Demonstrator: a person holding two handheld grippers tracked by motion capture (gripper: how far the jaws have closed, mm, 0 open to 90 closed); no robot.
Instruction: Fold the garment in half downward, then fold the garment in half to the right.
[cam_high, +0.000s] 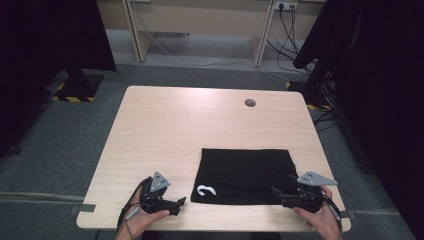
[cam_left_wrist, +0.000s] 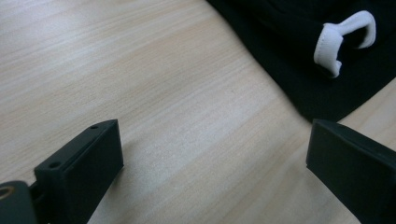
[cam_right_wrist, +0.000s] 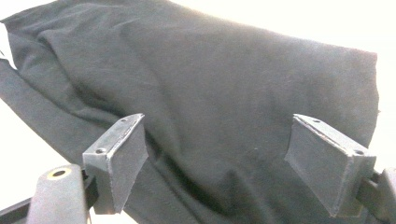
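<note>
The wooden bench (cam_high: 165, 130) carries a folded black cloth (cam_high: 245, 172) near its front edge, right of centre, with a small white loop (cam_high: 206, 190) at the cloth's front left corner. The right gripper (cam_high: 276, 192) sits at the cloth's front right corner, jaws wide, gripping nothing. The left gripper (cam_high: 181, 202) rests on bare wood just left of the cloth, jaws wide and empty.

Blk cloth (cam_high: 245, 172), white loop (cam_high: 205, 190), pale wood table (cam_high: 175, 125).
</note>
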